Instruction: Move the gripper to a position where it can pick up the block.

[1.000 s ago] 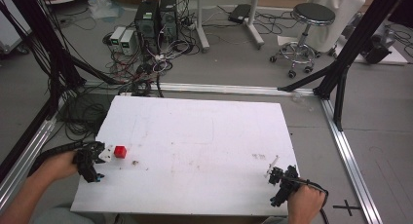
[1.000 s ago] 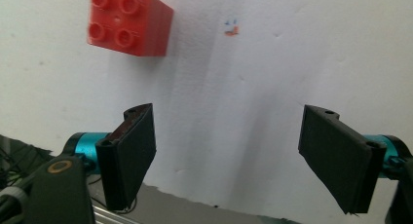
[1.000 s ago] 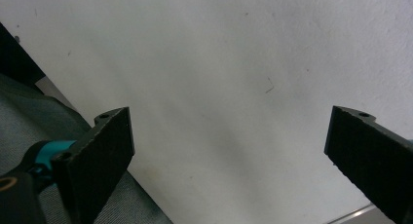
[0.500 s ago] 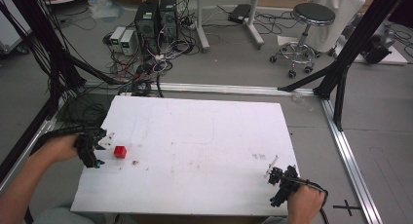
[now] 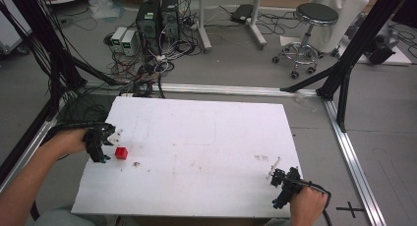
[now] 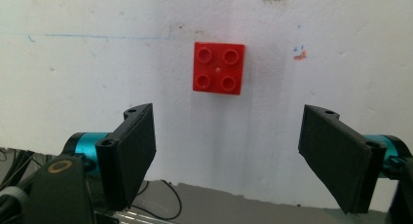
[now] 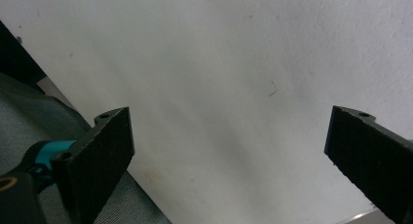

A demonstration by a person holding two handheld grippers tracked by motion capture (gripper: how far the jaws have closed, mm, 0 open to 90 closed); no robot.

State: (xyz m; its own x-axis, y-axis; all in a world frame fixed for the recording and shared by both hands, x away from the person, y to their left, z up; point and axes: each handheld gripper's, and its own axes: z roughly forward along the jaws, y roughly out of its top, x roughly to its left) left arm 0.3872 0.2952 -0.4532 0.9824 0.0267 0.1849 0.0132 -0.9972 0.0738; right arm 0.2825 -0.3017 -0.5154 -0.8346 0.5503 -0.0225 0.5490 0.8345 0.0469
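Near the table's (image 5: pixel 196 137) left edge, left gripper (image 5: pixel 101 145) has pulled back off the red brick (image 5: pixel 121 153), jaws wide, likely lining up a grasp; right gripper (image 5: pixel 284 184) wide, idle.

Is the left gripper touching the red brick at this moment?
Apart. In the left gripper view the red brick lies on the white table beyond the open left gripper, bare surface between them.

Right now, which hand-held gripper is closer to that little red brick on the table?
Left. The left hand-held gripper sits just beside the red brick, jaws open toward it. The right hand-held gripper is far across the white table, near its opposite corner.
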